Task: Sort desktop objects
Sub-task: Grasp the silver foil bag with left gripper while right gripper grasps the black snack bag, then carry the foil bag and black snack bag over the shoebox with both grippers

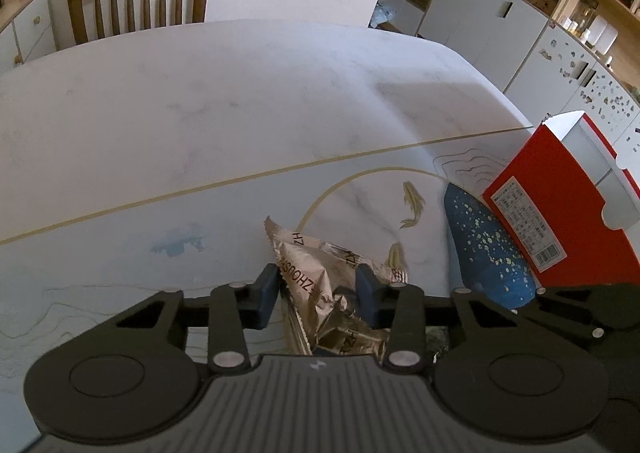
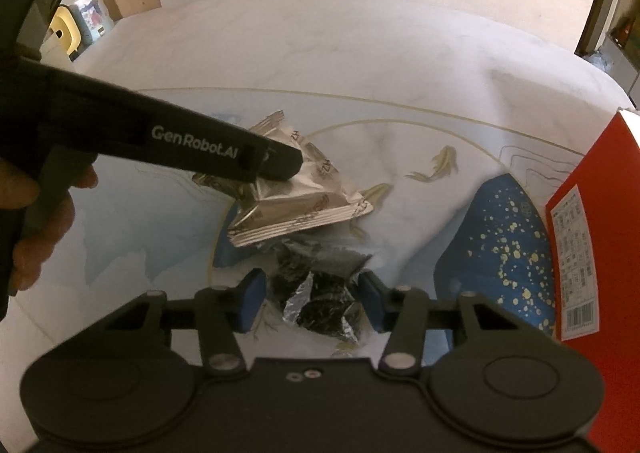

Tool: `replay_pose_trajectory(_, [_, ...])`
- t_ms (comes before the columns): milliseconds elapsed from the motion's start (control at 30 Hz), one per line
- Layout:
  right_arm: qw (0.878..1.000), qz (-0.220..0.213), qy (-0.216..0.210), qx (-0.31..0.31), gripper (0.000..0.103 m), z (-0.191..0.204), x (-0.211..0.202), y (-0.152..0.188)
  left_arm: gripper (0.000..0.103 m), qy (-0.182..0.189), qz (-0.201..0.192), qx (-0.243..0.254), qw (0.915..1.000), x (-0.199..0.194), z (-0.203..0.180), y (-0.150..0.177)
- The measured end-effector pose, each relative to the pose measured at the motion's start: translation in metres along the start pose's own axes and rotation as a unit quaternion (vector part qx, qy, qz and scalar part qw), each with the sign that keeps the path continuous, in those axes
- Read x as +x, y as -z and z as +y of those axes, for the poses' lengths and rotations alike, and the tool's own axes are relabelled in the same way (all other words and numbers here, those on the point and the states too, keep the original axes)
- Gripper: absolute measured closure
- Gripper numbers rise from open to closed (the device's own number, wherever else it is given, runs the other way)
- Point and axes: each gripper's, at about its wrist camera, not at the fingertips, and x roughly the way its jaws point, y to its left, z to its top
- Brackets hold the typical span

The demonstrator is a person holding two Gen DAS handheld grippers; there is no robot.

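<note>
The left claw [image 1: 316, 295] is clamped on a silver snack packet [image 1: 320, 285], its long axis running away from the claw along the fingers. The right claw [image 2: 312, 299] straddles a dark crumpled wrapper [image 2: 320, 293] on the table [image 2: 360, 53]; whether the pads press it I cannot tell. Farther right, near both, stand a blue speckled pouch [image 2: 508, 245] and a red box [image 2: 596, 233].
</note>
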Motion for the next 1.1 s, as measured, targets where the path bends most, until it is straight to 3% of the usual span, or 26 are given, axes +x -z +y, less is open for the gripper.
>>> replay_pose_trajectory(333, [1.000,-0.007,0.012,-0.001,0.070,-0.003,-0.009,0.004,0.077,-0.008,-0.005,-0.013,0.9999,-0.002,0.001,0.001])
replay_pose_trajectory(1100, [0.999,-0.022,0.024,0.012,0.072,-0.013,-0.036,0.017,0.085,0.007,-0.010,-0.019,0.9998,-0.028,-0.011,0.010])
